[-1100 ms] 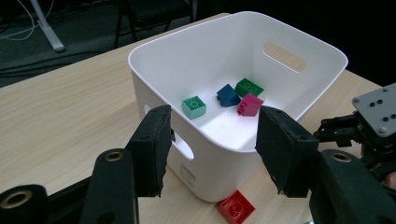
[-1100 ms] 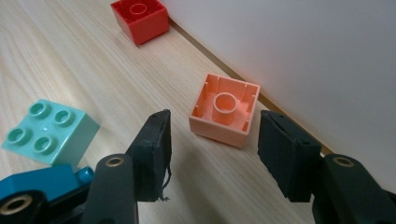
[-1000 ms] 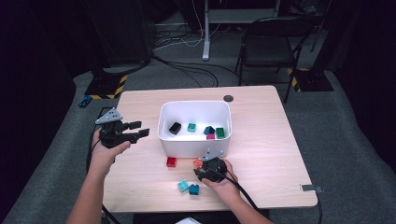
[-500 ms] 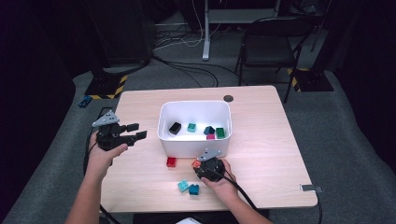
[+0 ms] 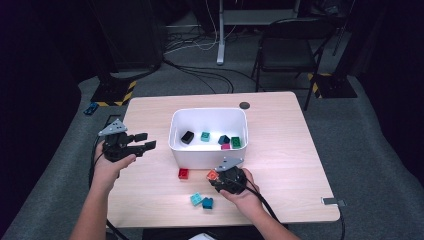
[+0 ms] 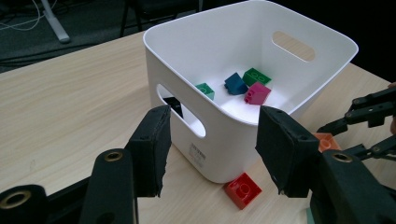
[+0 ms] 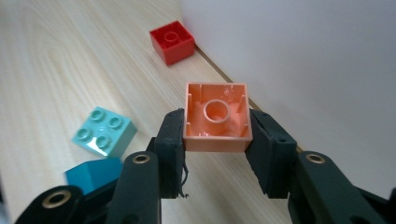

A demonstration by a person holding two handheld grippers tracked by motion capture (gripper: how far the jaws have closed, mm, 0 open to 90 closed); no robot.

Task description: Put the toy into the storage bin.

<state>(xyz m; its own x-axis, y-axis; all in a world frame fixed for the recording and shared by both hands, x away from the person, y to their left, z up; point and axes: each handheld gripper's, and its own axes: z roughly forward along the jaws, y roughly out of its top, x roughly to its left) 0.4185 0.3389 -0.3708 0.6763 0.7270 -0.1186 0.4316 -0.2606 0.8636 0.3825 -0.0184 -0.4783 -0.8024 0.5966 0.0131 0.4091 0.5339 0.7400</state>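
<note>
My right gripper (image 7: 217,140) is shut on an orange brick (image 7: 217,116), held hollow side toward the camera just above the table, close to the white bin's front wall (image 5: 200,155). Its jaws have just been closing, with that brick between them. From above, the orange brick (image 5: 212,175) shows at the right gripper's (image 5: 214,178) tip. My left gripper (image 5: 146,140) hangs open left of the bin (image 6: 187,46), nothing between its jaws. On the table lie a red brick (image 5: 183,173), a light teal brick (image 5: 196,199) and a darker teal one (image 5: 207,203).
Inside the bin lie a black brick (image 5: 187,137), a teal one (image 5: 205,136), a blue one (image 5: 223,139), a magenta one (image 5: 226,146) and a green one (image 5: 235,142). A dark round disc (image 5: 244,105) sits behind the bin. A chair (image 5: 285,50) stands beyond the table.
My right gripper has risen slightly with the orange brick in it. The left gripper has stayed where it was.
</note>
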